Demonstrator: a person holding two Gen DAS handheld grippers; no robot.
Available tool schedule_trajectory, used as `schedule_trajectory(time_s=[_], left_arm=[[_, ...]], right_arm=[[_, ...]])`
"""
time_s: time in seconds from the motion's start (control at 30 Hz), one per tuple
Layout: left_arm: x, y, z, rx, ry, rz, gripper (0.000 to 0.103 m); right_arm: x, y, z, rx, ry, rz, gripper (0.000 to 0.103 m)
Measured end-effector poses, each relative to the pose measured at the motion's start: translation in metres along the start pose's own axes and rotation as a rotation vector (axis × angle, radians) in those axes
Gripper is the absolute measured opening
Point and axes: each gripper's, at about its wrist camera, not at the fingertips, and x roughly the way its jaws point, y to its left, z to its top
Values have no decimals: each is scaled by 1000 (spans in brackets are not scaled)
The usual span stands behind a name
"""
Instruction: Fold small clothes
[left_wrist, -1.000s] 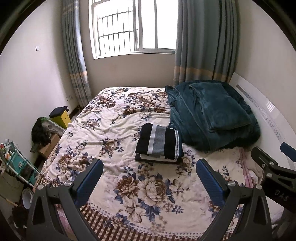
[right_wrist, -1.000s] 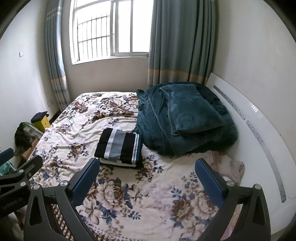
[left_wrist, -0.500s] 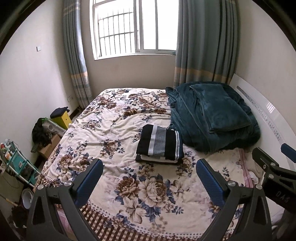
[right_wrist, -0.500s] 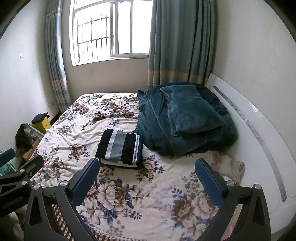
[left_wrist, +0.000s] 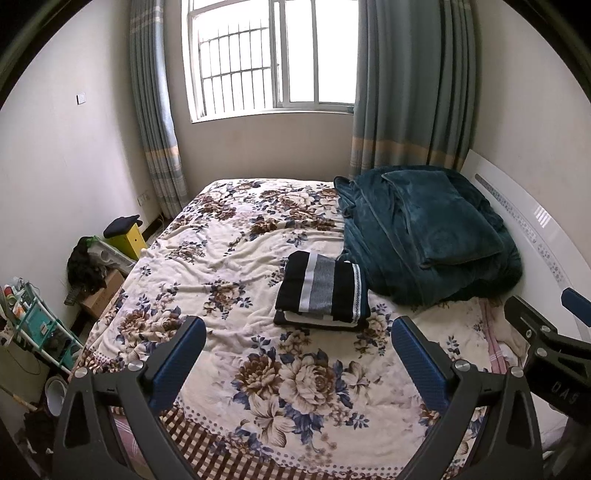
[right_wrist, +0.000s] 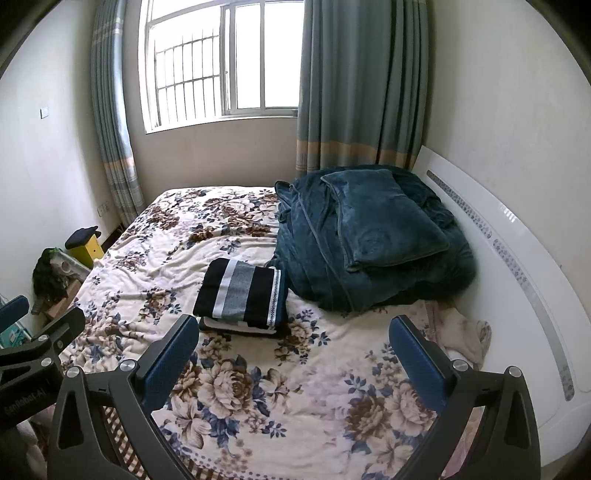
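Left wrist view: the left gripper hangs above the near part of the bed, jaws spread wide apart and holding nothing. The stack of folded clothes lies on the bedspread beyond the fingertips, apart from both blue pads, and sits between the two finger lines, nearer the right-hand one.

Right wrist view: the right gripper is likewise wide apart and empty. The stack of folded clothes lies ahead of and just past the left-hand finger, left of the gap's centre, not touching it. Part of the left gripper's frame shows at the left edge of this view.

Orientation: the stack is a compact rectangle lying flat. Its stripes run from the near edge toward the far edge. Whether its long axis runs across the bed or along it cannot be told with certainty.

Appearance: the top garment is black with a white band, a grey band and a narrow patterned white strip near its right edge. Beneath it, white and dark folded layers show at the near edge.

Surroundings: the stack's far right corner is just beside a heaped teal blanket that lies against the white headboard. The bedspread carries a floral print.
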Motion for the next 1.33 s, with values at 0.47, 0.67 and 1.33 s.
schedule_trajectory(time_s=[0.47, 0.67, 1.33], left_arm=[[0, 0, 0, -1, 2, 0, 103], [-5, 2, -3, -6, 3, 11, 103], [-17, 1, -10, -13, -10, 26, 103]], right_arm=[[0, -1, -2, 1, 1, 0, 103], [-1, 0, -3, 4, -1, -4, 103], [-4, 5, -7, 9, -1, -12, 103]])
